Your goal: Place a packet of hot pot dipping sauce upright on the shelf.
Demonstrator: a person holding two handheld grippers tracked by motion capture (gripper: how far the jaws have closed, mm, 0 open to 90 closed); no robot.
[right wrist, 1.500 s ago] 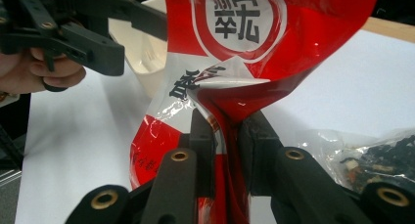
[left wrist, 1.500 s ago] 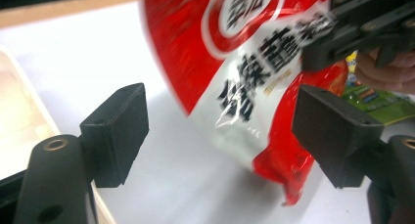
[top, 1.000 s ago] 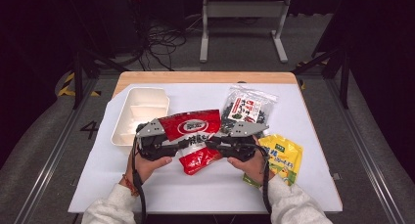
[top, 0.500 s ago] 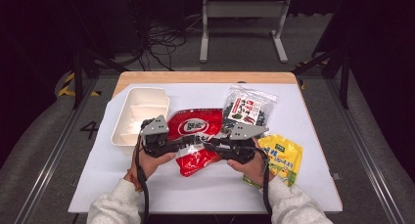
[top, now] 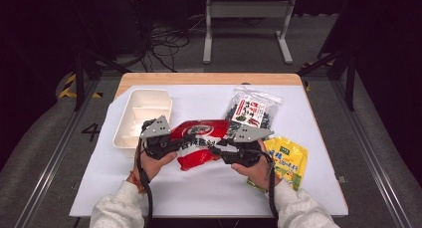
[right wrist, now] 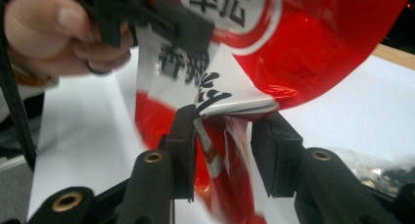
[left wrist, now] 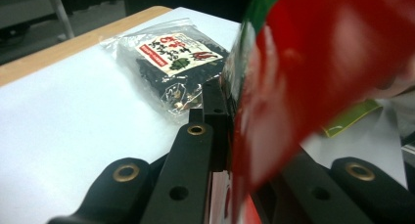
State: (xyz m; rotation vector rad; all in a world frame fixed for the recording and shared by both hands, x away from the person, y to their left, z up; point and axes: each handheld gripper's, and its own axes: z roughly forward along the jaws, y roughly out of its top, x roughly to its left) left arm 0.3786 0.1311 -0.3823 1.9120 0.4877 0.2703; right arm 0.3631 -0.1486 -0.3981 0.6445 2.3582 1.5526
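A red and white snack bag (top: 199, 133) is held up just above the white table cover (top: 199, 198), between my two grippers. My left gripper (top: 183, 141) has just been closing and is shut on the bag's left side; in the left gripper view the red bag (left wrist: 318, 62) is pinched between the jaws of the left gripper (left wrist: 227, 121). My right gripper (top: 219, 149) is at the bag's right side. Its jaws have just been opening: in the right gripper view my right gripper (right wrist: 227, 121) stands apart around a crumpled fold of the bag (right wrist: 313, 43), no longer pressing on it.
A white rectangular container (top: 142, 116) stands at the left. A clear bag of dark dried food (top: 251, 111) lies at the back right, and a yellow packet (top: 286, 158) lies under the right hand. The table's wooden far edge (top: 209, 78) shows beyond the cover.
The left gripper has edged inward and closed on the bag's left side. The right gripper's jaws have parted around the bag. The hands have otherwise kept their places.
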